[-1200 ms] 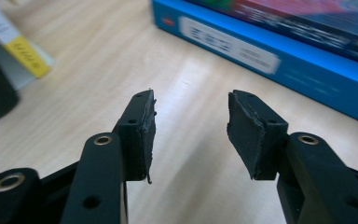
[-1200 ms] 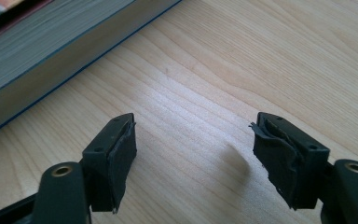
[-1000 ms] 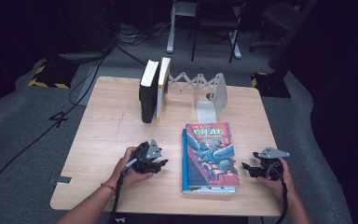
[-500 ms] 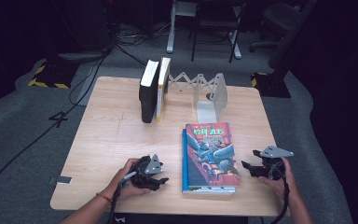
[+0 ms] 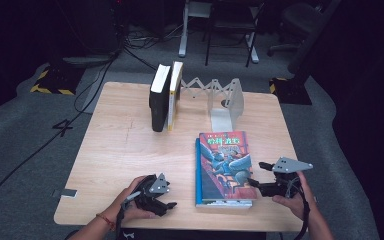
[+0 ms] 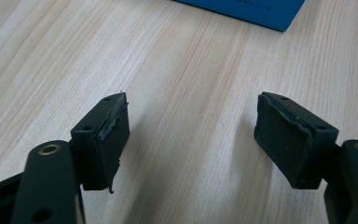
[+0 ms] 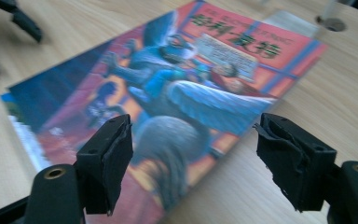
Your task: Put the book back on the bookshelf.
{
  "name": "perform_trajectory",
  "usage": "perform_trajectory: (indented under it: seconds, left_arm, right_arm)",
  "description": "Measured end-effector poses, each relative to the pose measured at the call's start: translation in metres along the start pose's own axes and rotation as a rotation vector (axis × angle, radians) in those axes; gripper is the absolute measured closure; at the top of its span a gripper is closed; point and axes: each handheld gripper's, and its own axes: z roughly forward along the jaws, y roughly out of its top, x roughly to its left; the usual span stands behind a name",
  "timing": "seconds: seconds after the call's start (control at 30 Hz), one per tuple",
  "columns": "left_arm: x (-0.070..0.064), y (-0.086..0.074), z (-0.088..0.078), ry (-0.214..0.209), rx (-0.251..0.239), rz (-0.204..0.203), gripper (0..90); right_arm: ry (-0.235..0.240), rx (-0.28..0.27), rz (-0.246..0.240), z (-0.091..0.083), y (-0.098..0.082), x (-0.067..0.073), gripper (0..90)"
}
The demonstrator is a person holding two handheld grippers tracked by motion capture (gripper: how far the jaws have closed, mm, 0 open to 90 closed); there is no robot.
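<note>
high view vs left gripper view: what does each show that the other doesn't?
High view, not the left gripper view: two upright books against a folding bookend rack, the illustrated book's cover, the right gripper, both hands.

Left gripper view, not the high view: close-up of the left gripper with jaws apart, nothing between them, and worn pads.

Shared: the wooden table and the flat book's blue edge.
</note>
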Motion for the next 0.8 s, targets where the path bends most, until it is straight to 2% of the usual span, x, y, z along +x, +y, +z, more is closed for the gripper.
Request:
perform_trajectory:
  seconds: [0.03, 0.13, 0.2, 0.3, 0.43, 0.47, 0.5, 0.53, 0.7, 0.8]
  left_arm:
    - [0.000, 0.000, 0.000, -0.005, 0.003, -0.010, 25.4]
    - [0.001, -0.002, 0.003, -0.015, -0.010, 0.004, 17.6]
    - [0.002, -0.003, 0.004, -0.020, -0.022, 0.006, 16.0]
    - [0.003, -0.002, 0.004, -0.027, -0.020, 0.012, 14.9]
    - [0.004, -0.001, 0.005, -0.031, -0.017, 0.017, 14.0]
    - [0.004, -0.001, 0.005, -0.032, -0.017, 0.018, 13.9]
    - [0.004, -0.001, 0.005, -0.032, -0.017, 0.019, 13.8]
    - [0.004, -0.001, 0.005, -0.032, -0.017, 0.022, 13.7]
    - [0.006, 0.001, 0.007, -0.024, -0.014, 0.010, 11.9]
    - [0.008, 0.002, 0.008, -0.017, -0.012, 0.000, 11.3]
  right_arm:
    - [0.005, 0.003, -0.002, 0.002, 0.002, 0.004, 26.5]
    - [0.017, 0.018, -0.008, 0.008, 0.004, 0.010, 25.8]
    - [0.024, 0.039, -0.013, 0.014, 0.002, 0.010, 25.6]
    - [0.015, 0.058, -0.012, 0.019, -0.002, 0.007, 25.2]
    - [0.000, 0.096, 0.030, 0.028, -0.012, -0.003, 23.9]
    - [0.016, 0.096, 0.053, 0.031, -0.016, -0.005, 22.8]
    - [0.058, 0.084, 0.096, 0.034, -0.018, -0.010, 22.6]
    - [0.070, 0.079, 0.108, 0.035, -0.019, -0.011, 21.1]
    - [0.087, 0.069, 0.113, 0.037, -0.021, -0.015, 18.9]
    - [0.086, 0.064, 0.086, 0.038, -0.021, -0.014, 18.9]
